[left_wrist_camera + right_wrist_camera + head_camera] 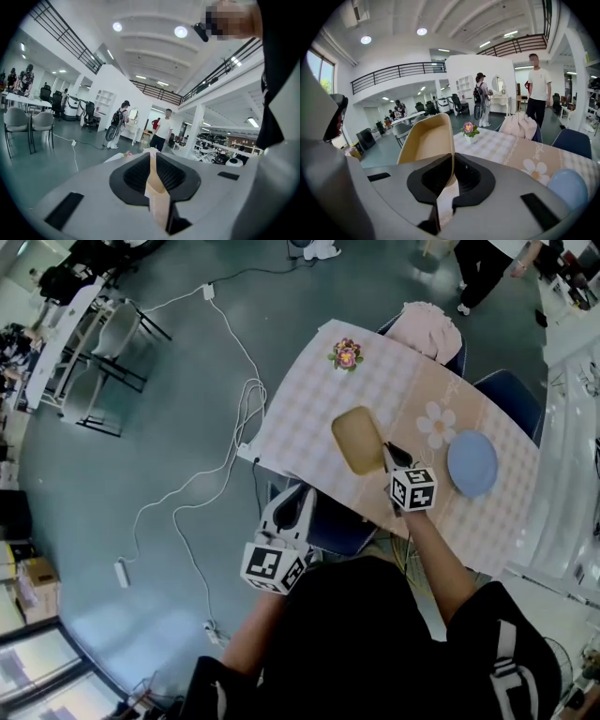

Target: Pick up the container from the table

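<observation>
The tan oblong container [356, 439] is over the checked tablecloth [309, 399]. My right gripper [388, 454] is shut on its near rim. In the right gripper view the container [424, 140] tilts up and away from the jaws, and the right gripper [453, 157] pinches its thin wall. My left gripper [298, 498] is low at the table's near-left edge. In the left gripper view the left gripper [153, 157] presses its pads on a thin beige sheet [157, 197], which appears to be the hanging tablecloth edge.
A small flower pot [346, 355] stands at the table's far end and a blue plate [472, 463] lies to the right. A pink cloth [427, 329] drapes a chair behind. White cables [225, 427] run across the floor. People [539, 84] stand further off.
</observation>
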### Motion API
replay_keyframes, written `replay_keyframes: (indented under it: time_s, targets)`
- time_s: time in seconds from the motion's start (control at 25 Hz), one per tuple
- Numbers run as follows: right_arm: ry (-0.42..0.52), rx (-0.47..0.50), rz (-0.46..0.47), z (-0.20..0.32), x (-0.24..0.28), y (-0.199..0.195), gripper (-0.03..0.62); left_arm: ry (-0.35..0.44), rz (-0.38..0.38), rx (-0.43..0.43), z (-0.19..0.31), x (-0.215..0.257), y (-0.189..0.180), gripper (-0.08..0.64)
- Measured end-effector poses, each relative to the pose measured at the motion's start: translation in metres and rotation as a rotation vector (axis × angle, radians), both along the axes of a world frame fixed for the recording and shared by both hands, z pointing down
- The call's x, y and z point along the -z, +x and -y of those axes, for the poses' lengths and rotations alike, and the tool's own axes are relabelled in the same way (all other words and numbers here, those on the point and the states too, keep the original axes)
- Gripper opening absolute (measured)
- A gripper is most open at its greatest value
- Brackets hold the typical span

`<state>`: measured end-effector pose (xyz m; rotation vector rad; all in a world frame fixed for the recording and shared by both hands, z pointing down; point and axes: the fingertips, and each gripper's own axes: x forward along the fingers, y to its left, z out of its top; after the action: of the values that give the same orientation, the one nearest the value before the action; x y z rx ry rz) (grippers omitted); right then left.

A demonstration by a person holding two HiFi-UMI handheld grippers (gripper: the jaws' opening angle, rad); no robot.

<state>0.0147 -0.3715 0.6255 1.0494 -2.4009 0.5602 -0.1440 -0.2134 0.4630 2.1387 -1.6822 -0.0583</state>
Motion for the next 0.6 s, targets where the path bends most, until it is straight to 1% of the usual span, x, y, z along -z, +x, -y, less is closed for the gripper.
replay_keyframes:
  time_s: [0.16,0.24,0.4,0.48,0.6]
  targets:
    - [0.076,-0.01,0.052,-0.043,0.057,-0.012,0.014,0.054,0.009,-0.027,-0.026,0.016,-0.013,0.015]
    - [0.116,-0.016,0.076,-0.064,0.084,-0.019,0.014,0.068,0.02,-0.026,-0.04,0.021,-0.023,0.012]
    - [0.196,-0.058,0.133,-0.102,0.134,-0.029,0.014,0.11,0.051,0.021,-0.061,0.032,-0.054,0.012]
    - [0.22,-0.079,0.155,-0.12,0.15,-0.034,0.014,0.138,0.057,0.044,-0.068,0.04,-0.068,0.012]
    - [0.254,-0.077,0.166,-0.151,0.168,-0.043,0.014,0.172,0.074,0.055,-0.084,0.051,-0.081,0.011]
